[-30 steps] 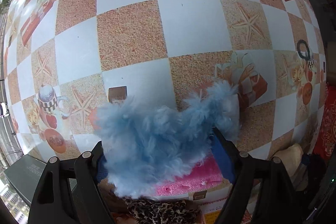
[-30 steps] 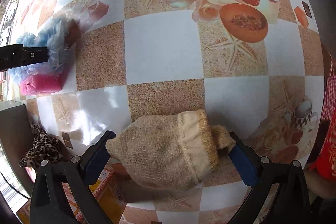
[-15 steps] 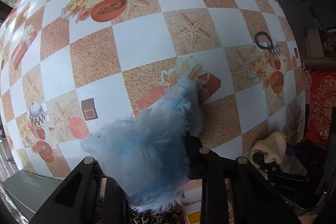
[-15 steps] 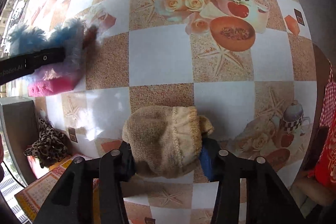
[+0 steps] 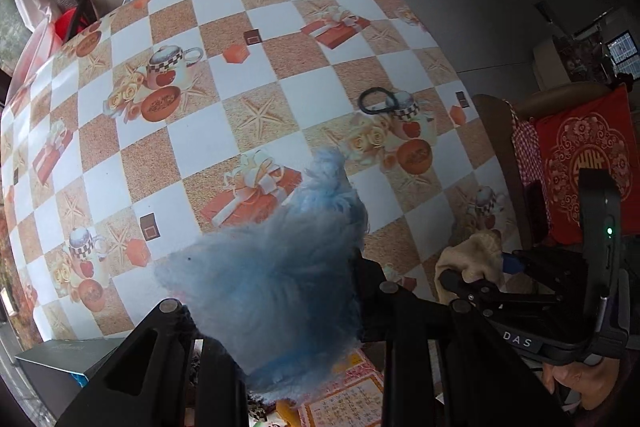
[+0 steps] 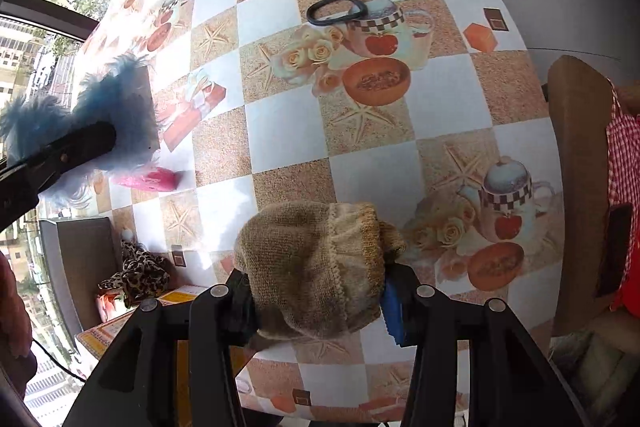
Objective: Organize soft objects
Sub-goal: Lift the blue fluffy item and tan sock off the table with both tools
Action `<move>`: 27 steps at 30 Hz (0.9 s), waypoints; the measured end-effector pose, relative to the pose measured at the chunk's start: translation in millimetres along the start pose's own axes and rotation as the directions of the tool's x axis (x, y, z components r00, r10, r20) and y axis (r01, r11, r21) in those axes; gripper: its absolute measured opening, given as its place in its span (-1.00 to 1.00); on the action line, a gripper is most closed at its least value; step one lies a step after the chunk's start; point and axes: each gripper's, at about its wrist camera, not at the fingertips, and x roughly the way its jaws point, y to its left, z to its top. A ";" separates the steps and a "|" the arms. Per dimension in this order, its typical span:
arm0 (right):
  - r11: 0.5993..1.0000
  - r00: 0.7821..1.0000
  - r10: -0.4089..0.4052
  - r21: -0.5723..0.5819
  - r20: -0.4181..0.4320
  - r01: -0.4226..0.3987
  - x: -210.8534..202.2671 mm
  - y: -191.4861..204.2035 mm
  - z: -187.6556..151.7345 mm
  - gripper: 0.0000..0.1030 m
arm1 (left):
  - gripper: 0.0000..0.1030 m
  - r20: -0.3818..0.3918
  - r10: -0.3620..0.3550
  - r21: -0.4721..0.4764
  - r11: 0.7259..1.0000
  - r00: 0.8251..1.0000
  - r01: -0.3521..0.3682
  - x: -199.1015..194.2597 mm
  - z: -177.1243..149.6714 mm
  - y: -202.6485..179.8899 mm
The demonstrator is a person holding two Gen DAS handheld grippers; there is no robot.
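Blue fluffy fabric (image 5: 280, 287) is bunching inside the left claw (image 5: 276, 311), which is gripping it above the counter (image 5: 192, 147). Alongside, the right claw (image 6: 316, 287) is squeezing a tan knitted hat (image 6: 316, 267), probably so both can be sorted elsewhere.

"DAS" on right gripper (image 5: 476, 267)

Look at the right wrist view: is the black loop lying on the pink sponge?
No. The black loop lies on the tablecloth, far from the pink sponge by the blue fluff.
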 end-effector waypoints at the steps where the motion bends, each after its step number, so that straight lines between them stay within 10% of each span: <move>1: 1.000 1.000 0.004 0.009 0.004 -0.004 -4.2 -4.8 -1.0 -0.04 | -0.45 0.005 -0.009 0.021 1.000 1.000 0.009 -5.2 -2.9 -8.1; 27: 0.994 0.998 -0.038 0.109 0.053 0.032 -82.7 -82.1 -93.6 -0.04 | -0.44 -0.018 -0.229 0.473 0.856 0.973 0.210 -77.7 -129.0 -146.7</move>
